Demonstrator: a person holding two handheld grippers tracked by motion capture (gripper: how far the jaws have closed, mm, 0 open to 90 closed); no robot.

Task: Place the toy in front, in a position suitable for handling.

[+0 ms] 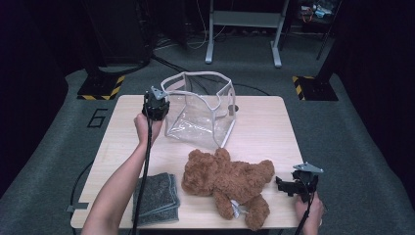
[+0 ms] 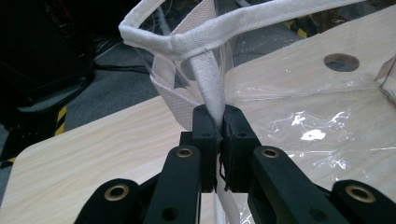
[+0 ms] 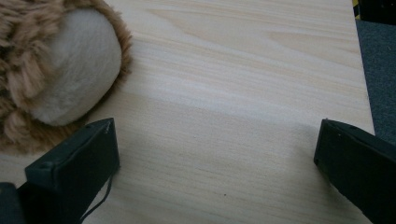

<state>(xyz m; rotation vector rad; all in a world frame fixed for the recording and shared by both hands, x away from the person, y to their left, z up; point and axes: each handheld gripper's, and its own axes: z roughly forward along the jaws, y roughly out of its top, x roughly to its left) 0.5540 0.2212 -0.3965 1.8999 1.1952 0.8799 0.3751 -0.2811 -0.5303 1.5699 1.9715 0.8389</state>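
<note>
My left gripper [image 2: 218, 128] is clenched on the bag's [image 1: 198, 110] white trim; my right gripper [image 3: 217, 154] gapes empty, bear [image 1: 227, 178] at its ten o'clock.

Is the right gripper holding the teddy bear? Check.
No: the right gripper has its jaws wide apart over bare table, the teddy bear beside them.

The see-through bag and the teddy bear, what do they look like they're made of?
The bag: probably clear flexible plastic film, glossy, since it creases and glints; its edges look like white woven fabric tape, one strip clamped in the left gripper. The teddy bear: shaggy brown plush, with a paler, shorter-piled paw pad.
</note>
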